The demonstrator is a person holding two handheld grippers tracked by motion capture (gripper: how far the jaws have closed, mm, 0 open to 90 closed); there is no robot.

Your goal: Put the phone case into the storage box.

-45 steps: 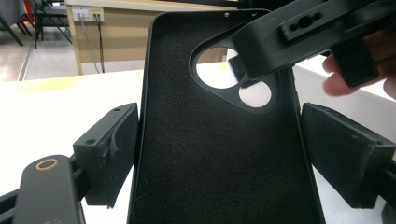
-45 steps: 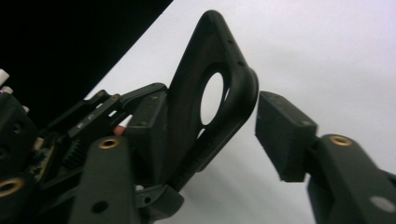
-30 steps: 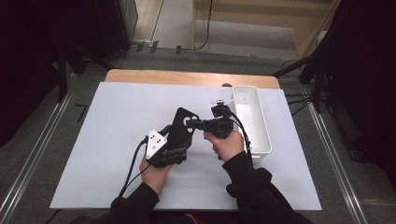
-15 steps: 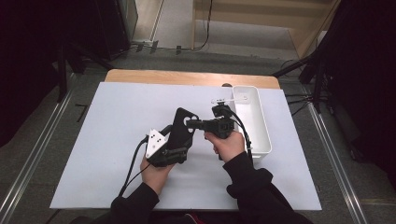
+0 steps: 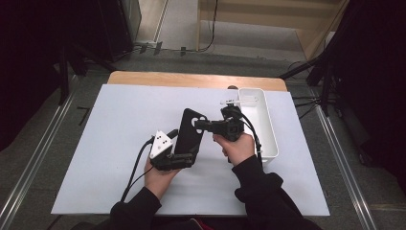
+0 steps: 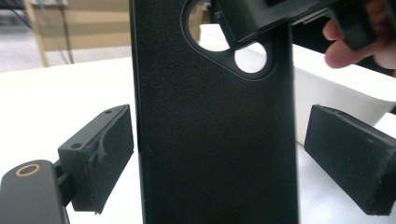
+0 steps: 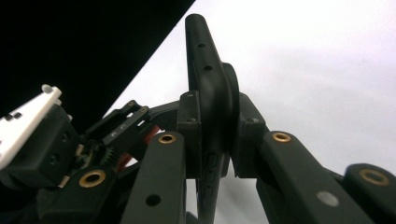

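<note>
A black phone case [image 5: 189, 130] hangs above the white table [image 5: 105, 143], just left of the white bin [image 5: 268, 127]. The right gripper [image 7: 212, 135] pinches its edge near the camera cutout, jaws pressed onto it. The left gripper [image 6: 219, 158] stands spread, pads either side of the case's lower end, seemingly not touching. The case looks light, thin and somewhat bendy with a grippy matte skin; taking it across the long side rims should hold it best.

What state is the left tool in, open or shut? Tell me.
Open. In the left gripper view the left tool has its two pads standing apart on either side of the black phone case, with gaps showing between them and the case.
</note>
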